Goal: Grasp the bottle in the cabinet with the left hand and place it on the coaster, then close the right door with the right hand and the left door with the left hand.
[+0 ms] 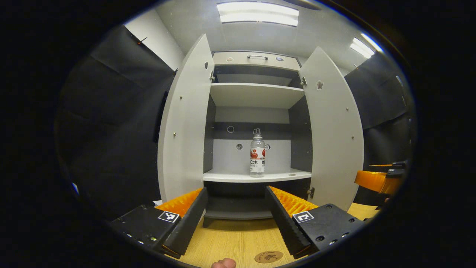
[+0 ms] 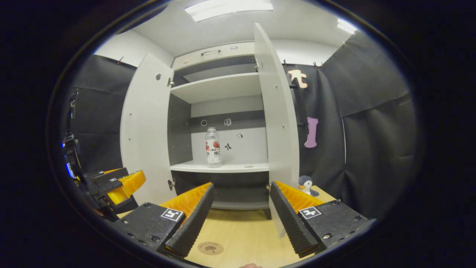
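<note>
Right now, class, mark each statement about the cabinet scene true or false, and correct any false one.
1. The bottle stands upright on a cabinet shelf. True.
2. Both cabinet doors are shut. False: the left door and right door stand open.
3. The left gripper holds the bottle. False: its jaws are open and empty.
4. A round coaster lies on the wooden table. True.
5. A toy penguin sits inside the cabinet. False: it sits outside, beside the right door.
</note>
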The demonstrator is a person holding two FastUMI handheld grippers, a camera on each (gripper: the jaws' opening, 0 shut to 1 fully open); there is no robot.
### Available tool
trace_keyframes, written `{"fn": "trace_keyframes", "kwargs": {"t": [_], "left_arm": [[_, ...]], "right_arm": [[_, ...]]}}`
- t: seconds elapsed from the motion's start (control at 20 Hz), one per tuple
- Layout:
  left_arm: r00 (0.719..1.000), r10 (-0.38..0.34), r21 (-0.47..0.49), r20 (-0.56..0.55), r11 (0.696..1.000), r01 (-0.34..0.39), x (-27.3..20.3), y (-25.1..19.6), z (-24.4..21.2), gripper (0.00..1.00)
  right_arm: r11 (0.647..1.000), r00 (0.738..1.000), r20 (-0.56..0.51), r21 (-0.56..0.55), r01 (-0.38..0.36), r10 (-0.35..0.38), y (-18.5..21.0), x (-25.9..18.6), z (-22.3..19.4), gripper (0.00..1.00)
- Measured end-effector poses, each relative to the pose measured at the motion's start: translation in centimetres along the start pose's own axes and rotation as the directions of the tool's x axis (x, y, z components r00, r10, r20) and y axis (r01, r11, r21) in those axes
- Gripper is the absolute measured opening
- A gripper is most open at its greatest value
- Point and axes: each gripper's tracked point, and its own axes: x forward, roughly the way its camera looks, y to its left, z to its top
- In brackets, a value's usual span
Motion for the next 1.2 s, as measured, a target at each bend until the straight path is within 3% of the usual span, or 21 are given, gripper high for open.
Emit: {"fn": "trace_keyframes", "kwargs": {"t": [0.2,0.25,0.4,0.45,0.5,0.55,0.65,0.85,0.9,0.95,1.2], "left_arm": [[1.0,-0.002,0.001,0.006,1.0,0.002,0.0,0.0,0.0,0.94],[1.0,-0.002,-0.001,0.007,1.0,0.002,0.0,0.0,0.1,0.95],[1.0,-0.001,-0.006,-0.002,1.0,0.001,0.1,0.1,-0.2,0.95],[1.0,-0.001,-0.006,-0.003,1.0,0.001,0.1,0.1,-0.3,0.95],[1.0,0.0,-0.005,-0.004,1.0,0.0,0.2,0.2,-0.3,0.95],[1.0,0.001,-0.005,-0.004,1.0,-0.001,0.2,0.2,-0.3,0.95],[1.0,0.002,-0.005,-0.005,1.0,-0.002,0.2,0.2,-0.4,0.95],[1.0,-0.002,-0.003,-0.007,1.0,0.002,0.4,0.1,-0.5,0.95],[1.0,-0.006,-0.004,-0.009,1.0,0.006,0.5,0.1,-0.5,0.95],[1.0,-0.008,-0.005,-0.009,1.0,0.008,0.7,0.0,-0.5,0.95],[1.0,-0.024,-0.007,-0.011,1.0,0.023,1.5,-0.2,-0.5,0.95]], "right_arm": [[1.0,1.0,-0.004,-0.003,-0.002,0.002,0.0,0.1,-0.1,0.98],[1.0,1.0,-0.004,-0.004,-0.002,0.002,0.0,0.1,0.0,0.93],[1.0,1.0,-0.006,-0.001,0.0,0.0,0.0,0.1,-0.1,0.93],[1.0,1.0,-0.008,-0.001,0.0,0.0,0.1,0.1,-0.1,0.98],[1.0,1.0,-0.01,-0.001,0.0,0.0,0.0,0.1,-0.2,0.93],[1.0,1.0,-0.011,0.0,0.001,-0.001,0.0,0.2,-0.2,0.98],[1.0,1.0,-0.011,0.001,0.005,-0.005,0.0,0.2,-0.2,0.93],[1.0,1.0,-0.011,-0.004,0.006,-0.006,0.1,0.3,-0.2,0.93],[1.0,1.0,-0.01,-0.004,0.006,-0.006,0.1,0.3,-0.2,0.98],[1.0,1.0,-0.01,-0.004,0.005,-0.005,0.1,0.3,-0.1,0.93],[1.0,1.0,-0.011,-0.007,0.007,-0.007,0.1,0.7,-0.2,0.93]]}}
